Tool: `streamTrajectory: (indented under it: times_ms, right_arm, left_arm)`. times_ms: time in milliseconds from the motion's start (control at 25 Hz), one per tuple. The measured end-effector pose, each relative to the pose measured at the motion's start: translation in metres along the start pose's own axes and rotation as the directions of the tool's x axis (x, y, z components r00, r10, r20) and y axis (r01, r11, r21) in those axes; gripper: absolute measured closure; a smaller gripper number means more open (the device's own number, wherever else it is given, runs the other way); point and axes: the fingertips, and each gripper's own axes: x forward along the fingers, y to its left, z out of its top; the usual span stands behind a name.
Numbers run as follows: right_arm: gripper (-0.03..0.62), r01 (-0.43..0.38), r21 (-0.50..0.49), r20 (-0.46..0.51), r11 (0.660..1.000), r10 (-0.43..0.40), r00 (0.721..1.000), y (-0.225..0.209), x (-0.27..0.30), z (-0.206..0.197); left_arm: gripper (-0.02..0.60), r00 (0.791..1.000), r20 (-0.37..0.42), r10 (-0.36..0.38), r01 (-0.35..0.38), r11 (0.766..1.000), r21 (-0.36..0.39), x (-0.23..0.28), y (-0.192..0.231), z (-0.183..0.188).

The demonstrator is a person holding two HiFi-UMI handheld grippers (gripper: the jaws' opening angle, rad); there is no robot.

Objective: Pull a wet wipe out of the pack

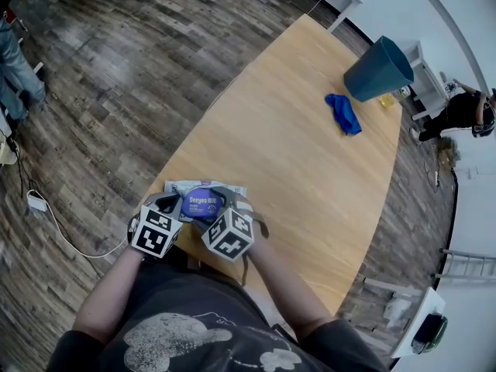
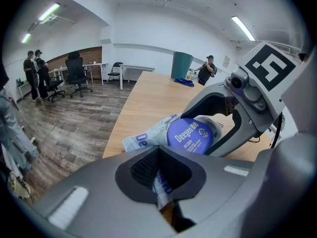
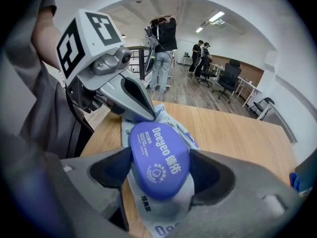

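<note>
Head view: dark shirt (image 1: 194, 332) closest, left gripper (image 1: 173, 204) and right gripper (image 1: 226, 201) over one crinkled wet wipe pack (image 1: 180, 187) at edge of wooden counter (image 1: 310, 153). Left gripper view: jaws clamped on pack film. Right gripper view: jaws apart, straddling one blue oval lid (image 3: 158, 157).

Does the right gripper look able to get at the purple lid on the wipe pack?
Probably yes. The right gripper has its jaws open on either side of the lid, with nothing in between. The left gripper pinches the edge of the pack off to one side, clear of the lid.
</note>
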Motion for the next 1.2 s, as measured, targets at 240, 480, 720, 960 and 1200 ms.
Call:
streamTrajectory:
  times_ms: [240, 480, 720, 960, 1200]
  right_arm:
    - [0.246, 0.004, 0.018, -0.041, 1.000, -0.004, 0.999, -0.0030, 0.0047, -0.0002]
    - [0.253, -0.027, 0.061, 0.034, 0.998, 0.025, 0.999, -0.0053, 0.0011, -0.0005]
    - [0.255, -0.068, 0.106, 0.053, 0.992, 0.063, 0.997, -0.0079, -0.0020, 0.0029]
    - [0.255, -0.087, 0.119, 0.068, 0.989, 0.079, 0.995, -0.0093, -0.0024, 0.0034]
    - [0.255, -0.098, 0.147, 0.096, 0.984, 0.084, 0.992, -0.0100, -0.0044, 0.0041]
  left_arm:
    - [0.566, 0.999, -0.020, -0.047, 0.047, 0.998, -0.042, 0.0010, -0.0025, 0.0010]
    - [0.566, 1.000, 0.000, -0.020, 0.020, 0.999, -0.049, 0.0022, -0.0021, 0.0024]
    - [0.568, 1.000, -0.006, -0.027, 0.026, 0.997, -0.068, 0.0013, 0.0002, 0.0037]
    - [0.568, 1.000, 0.004, -0.017, 0.017, 0.998, -0.061, 0.0016, 0.0013, 0.0041]
    - [0.568, 1.000, 0.005, -0.011, 0.011, 0.999, -0.047, 0.0002, 0.0014, 0.0024]
